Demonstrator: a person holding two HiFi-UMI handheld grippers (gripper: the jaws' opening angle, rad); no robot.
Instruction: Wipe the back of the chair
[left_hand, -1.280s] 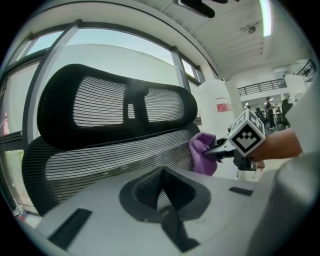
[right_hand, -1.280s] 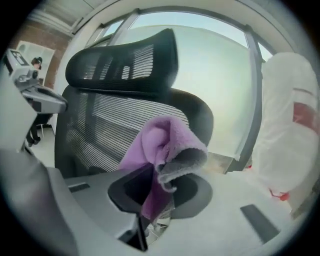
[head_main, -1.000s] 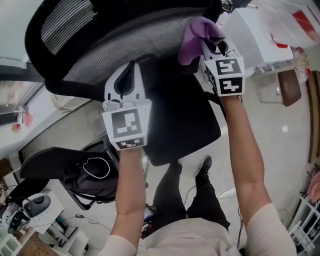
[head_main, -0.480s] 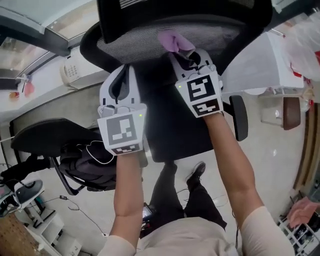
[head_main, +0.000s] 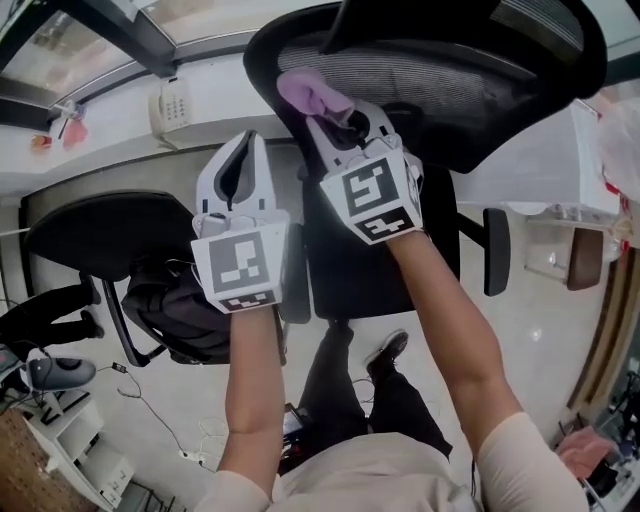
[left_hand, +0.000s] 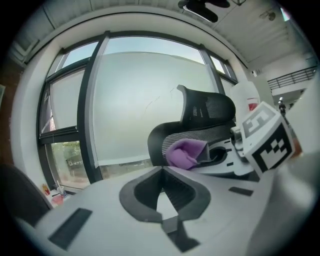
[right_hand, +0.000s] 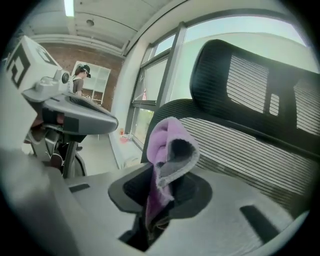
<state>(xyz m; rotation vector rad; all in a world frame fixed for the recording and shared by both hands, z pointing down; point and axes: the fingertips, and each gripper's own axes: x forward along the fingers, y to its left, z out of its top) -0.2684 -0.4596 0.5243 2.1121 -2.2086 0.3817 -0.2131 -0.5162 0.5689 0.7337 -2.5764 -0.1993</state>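
1. Over at the left edge of the chair back (head_main: 440, 80), my right tool (head_main: 335, 118) is clamped shut on a purple cloth (head_main: 312, 97), which bunches up out of the jaws.
2. The cloth sits at the curved black rim where the grey mesh starts, below the headrest (head_main: 450, 25). Honestly can't tell if it's actually pressed on or just a hair off.
3. From the right tool's own camera, the cloth is folded over on itself, purple outside and greyish inside. The striped mesh fills most of the view behind it.
4. My left tool (head_main: 243, 160) is just beside the right one, on its left and clear of the chair. Its jaws are together with nothing in them.
5. The left tool's camera looks at a big frosted window (left_hand: 145, 100), with the chair and cloth off to the right.
6. Down to my left there's another black chair (head_main: 90, 235) with a dark bag (head_main: 175, 310) next to it, plus a white phone (head_main: 172, 100) up by the window.
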